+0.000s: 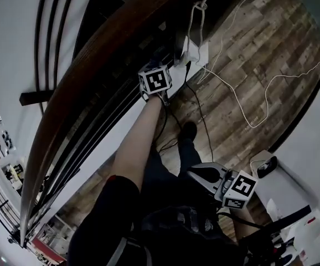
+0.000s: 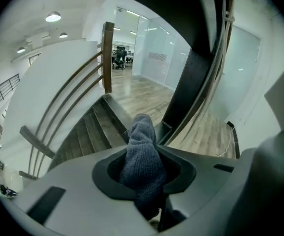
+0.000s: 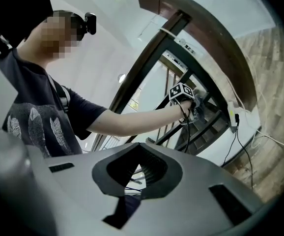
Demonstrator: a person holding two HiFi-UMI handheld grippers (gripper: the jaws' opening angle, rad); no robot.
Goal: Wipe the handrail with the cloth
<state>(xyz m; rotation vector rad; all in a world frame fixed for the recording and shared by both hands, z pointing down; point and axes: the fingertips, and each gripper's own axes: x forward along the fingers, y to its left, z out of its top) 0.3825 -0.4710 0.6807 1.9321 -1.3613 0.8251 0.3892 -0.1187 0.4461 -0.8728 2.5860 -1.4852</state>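
We read the step as bringing the cloth to the rail; no wiping contact shows yet; left hand-held gripper is clamped on the grey knit cloth, which sticks out past the jaws over the stairs; arm is stretched out, with the gripper low beside the dark wooden handrail, among the metal bars and apparently not touching the wood; right hand-held gripper has its jaws apart with nothing between them, held back near the body; next move likely needs the cloth lifted onto the rail's top face and pressed flat before sliding along the curve; in the way are the bars, the white power strip and loose white cables on the plank floor.
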